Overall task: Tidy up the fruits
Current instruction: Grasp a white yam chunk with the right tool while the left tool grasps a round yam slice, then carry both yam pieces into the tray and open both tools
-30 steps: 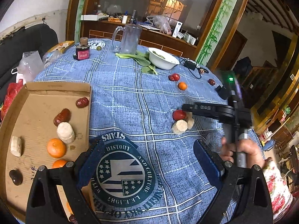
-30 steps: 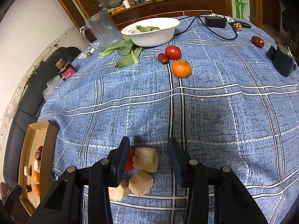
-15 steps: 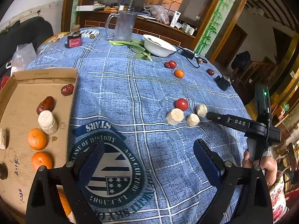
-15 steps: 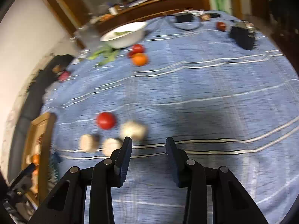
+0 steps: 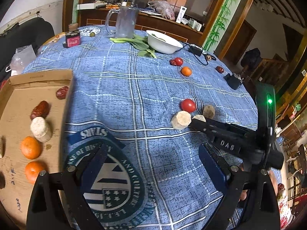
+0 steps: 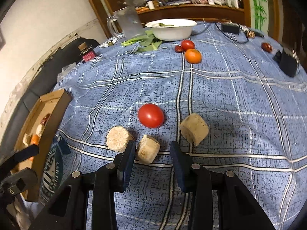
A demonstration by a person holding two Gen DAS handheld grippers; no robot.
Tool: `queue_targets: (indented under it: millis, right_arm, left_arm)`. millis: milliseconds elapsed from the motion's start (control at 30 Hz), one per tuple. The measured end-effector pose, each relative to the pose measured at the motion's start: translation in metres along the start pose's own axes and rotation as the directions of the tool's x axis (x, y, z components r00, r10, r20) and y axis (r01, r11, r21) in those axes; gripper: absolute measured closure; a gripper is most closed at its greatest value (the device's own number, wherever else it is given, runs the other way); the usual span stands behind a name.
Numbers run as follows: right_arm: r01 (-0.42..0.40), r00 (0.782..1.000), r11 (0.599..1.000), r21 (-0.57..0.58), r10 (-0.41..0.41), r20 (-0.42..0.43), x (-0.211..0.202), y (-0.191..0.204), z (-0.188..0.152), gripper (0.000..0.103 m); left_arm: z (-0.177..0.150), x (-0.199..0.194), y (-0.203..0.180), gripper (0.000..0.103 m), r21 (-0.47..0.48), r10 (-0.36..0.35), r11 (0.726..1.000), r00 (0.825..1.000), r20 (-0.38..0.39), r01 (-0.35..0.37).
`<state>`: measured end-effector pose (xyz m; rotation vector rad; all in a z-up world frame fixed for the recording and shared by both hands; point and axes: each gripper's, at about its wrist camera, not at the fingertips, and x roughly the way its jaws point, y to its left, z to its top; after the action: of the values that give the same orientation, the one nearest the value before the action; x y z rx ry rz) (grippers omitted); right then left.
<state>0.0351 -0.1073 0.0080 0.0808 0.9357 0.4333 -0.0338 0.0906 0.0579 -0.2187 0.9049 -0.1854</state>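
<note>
Blue plaid tablecloth [image 6: 230, 95] covers a round dining table, cluttered sideboard behind. Right gripper [image 6: 151, 153] sits low with jaws parted and empty, the middle beige chunk [image 6: 148, 148] just entering the gap beside the left finger; a second ago the view was swinging and blurred over the cluster, now it is steady and lined up, so the pick looks about to start. Left chunk [image 6: 118, 139] is near that finger and could get bumped; right chunk [image 6: 194, 128] and red tomato [image 6: 151, 115] lie apart. Left gripper [image 5: 153, 164] hovers wide open, holding nothing, over the printed emblem beside the cardboard tray [image 5: 38, 78], which already holds oranges, dates and a chunk. Orange [image 6: 193, 56] and tomato pair lie farther back. Open cloth between cluster and tray; table edge falls away on the right.
</note>
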Motion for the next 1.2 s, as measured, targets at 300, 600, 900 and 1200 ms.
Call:
queue_targets:
  millis: [300, 600, 900, 1200]
  right_arm:
    - [-0.016, 0.999, 1.0, 0.025, 0.015, 0.043, -0.013, -0.007, -0.001, 0.081]
    - [-0.026, 0.994, 0.985, 0.169, 0.007, 0.108, -0.035, -0.046, 0.004, 0.081]
    - [-0.04, 0.994, 0.983, 0.179, 0.021, 0.107, -0.034, -0.051, 0.006, 0.081]
    - [-0.023, 0.993, 0.985, 0.168, 0.003, 0.117, -0.034, -0.05, 0.006, 0.081]
  left_arm:
    - [0.006, 0.029, -0.021, 0.007, 0.037, 0.008, 0.999, 0.999, -0.035, -0.006]
    - [0.024, 0.068, -0.06, 0.025, 0.177, 0.024, 0.984, 0.999, -0.034, -0.018]
    - [0.022, 0.102, -0.073, 0.062, 0.268, 0.126, 0.957, 0.991, -0.047, -0.109]
    - [0.018, 0.07, -0.053, 0.072, 0.163, 0.047, 0.986, 0.998, -0.03, -0.042]
